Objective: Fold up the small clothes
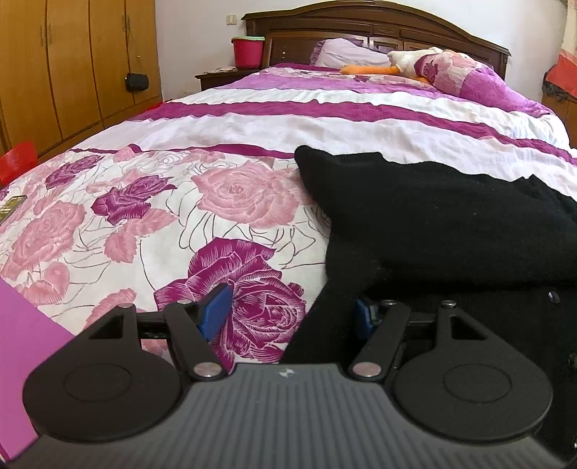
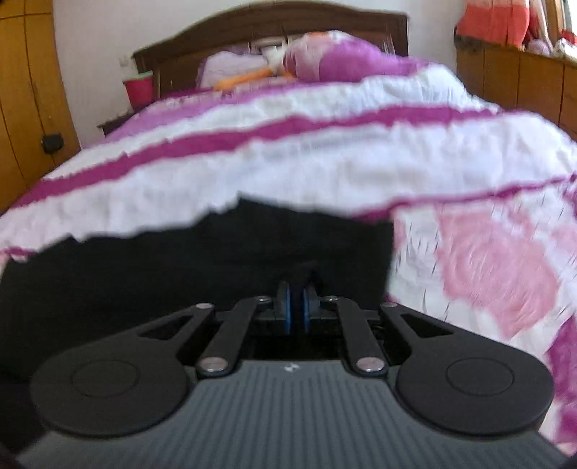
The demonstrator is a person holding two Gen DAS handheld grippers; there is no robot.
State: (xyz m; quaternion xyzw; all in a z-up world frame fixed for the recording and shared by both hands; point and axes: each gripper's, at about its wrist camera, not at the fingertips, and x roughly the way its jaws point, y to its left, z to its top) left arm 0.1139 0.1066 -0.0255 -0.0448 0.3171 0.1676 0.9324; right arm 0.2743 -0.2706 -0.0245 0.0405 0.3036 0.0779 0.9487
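A black knit garment (image 1: 432, 223) lies on the floral bedspread (image 1: 144, 216), at the right of the left wrist view. My left gripper (image 1: 292, 317) is open and empty, low over the bed; its right blue pad sits at the garment's left edge, its left pad over a purple rose. In the blurred right wrist view the black garment (image 2: 180, 259) fills the lower left. My right gripper (image 2: 297, 292) is shut on a fold of that garment near its right edge, and the pinched cloth humps up over the blue pads.
The bed runs back to a dark wooden headboard (image 1: 378, 25) with pillows and a plush duck (image 1: 404, 61). A wooden wardrobe (image 1: 72, 65) stands left, a red bucket (image 1: 247, 50) on the nightstand. A cabinet (image 2: 512, 79) stands right of the bed.
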